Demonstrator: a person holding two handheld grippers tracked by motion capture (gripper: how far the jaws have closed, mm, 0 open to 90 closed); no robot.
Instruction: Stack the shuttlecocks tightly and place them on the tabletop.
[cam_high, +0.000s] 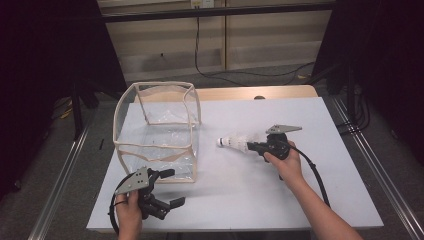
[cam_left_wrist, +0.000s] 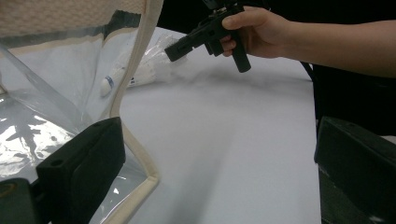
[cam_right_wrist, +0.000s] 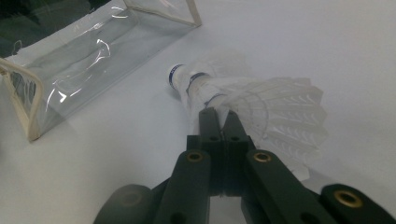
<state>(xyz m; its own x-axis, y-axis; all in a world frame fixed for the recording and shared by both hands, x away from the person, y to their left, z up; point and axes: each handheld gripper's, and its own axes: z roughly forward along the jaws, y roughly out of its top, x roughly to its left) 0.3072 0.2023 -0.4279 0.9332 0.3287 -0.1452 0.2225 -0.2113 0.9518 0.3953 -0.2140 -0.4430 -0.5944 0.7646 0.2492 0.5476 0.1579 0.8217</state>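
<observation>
A white feather shuttlecock lies low over the white table, its cork end toward the clear bag. My right gripper is shut on the edge of its feather skirt, jaws pressed together. The left gripper view shows this shuttlecock with the right gripper at its feathers. The clear plastic bag with beige trim stands at the table's left, top open. My left gripper stands open by the bag's near corner, nothing between its jaws.
A wooden board edges the table's far side. Metal rails run along both sides of the table. Black cables lie on the floor behind. White tabletop stretches between the two grippers.
</observation>
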